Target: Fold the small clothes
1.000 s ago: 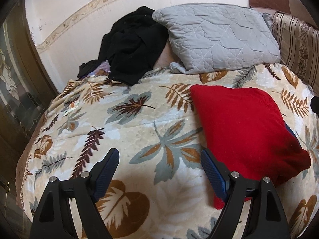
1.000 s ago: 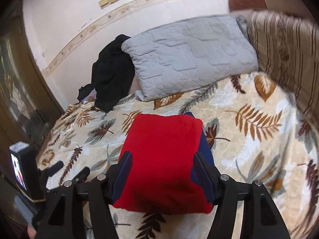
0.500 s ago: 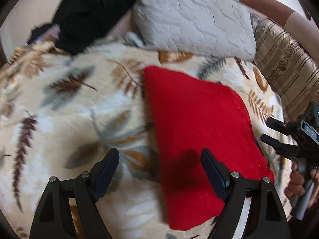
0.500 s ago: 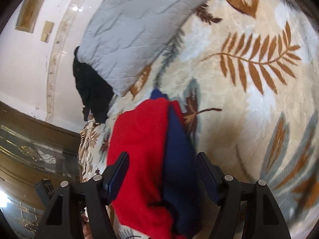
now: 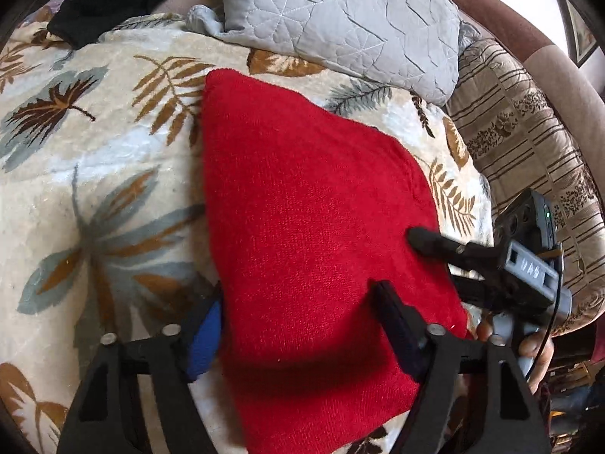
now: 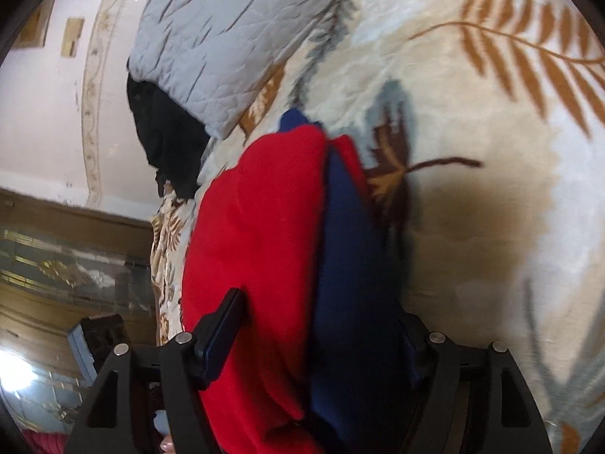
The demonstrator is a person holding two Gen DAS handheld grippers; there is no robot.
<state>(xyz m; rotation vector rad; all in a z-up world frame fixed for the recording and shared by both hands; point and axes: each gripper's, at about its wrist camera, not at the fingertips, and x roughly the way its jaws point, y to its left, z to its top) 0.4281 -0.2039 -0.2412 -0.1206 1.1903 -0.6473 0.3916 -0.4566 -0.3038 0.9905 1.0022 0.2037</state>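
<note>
Red garment (image 5: 314, 227) folded on leaf blanket (image 5: 94, 174), btwn grippers.

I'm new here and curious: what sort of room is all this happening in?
Most likely a bedroom, on a bed. A leaf-print blanket covers the soft surface, a grey quilted pillow lies at its head by the wall, and a folded red garment rests on top.

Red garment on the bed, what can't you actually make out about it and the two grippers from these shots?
- Red garment: its underside; in the left wrist view it lies flat on the blanket.
- Blue layer: its extent; the red cloth covers it.
- Left gripper: whether the pads press; the cloth hides the left pad.
- Right gripper: its right finger, buried behind the blue fabric in the right wrist view.
</note>
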